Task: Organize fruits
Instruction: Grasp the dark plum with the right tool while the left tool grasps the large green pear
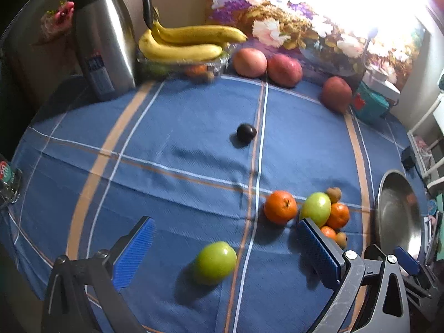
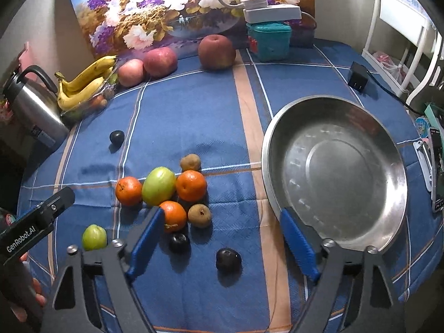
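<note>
My left gripper (image 1: 227, 249) stands open, its blue pads on either side of a green apple (image 1: 215, 262) without touching it. To its right lies a cluster: an orange (image 1: 280, 206), a second green apple (image 1: 316, 208) and a kiwi (image 1: 333, 194). My right gripper (image 2: 222, 242) is open over the blue cloth, and a dark plum (image 2: 228, 259) lies between its fingers, untouched. Just beyond them lie another plum (image 2: 179, 242), oranges (image 2: 191, 185), a green apple (image 2: 158, 186) and kiwis (image 2: 199, 215). An empty steel bowl (image 2: 291, 138) sits to the right.
A lone plum (image 2: 116, 137) lies mid-table. At the back stand red apples (image 2: 160, 61), bananas (image 2: 83, 83) over a clear dish, a steel thermos jug (image 2: 33, 108), a teal box (image 2: 269, 41) and a black charger (image 2: 358, 77). A floral painting leans on the wall.
</note>
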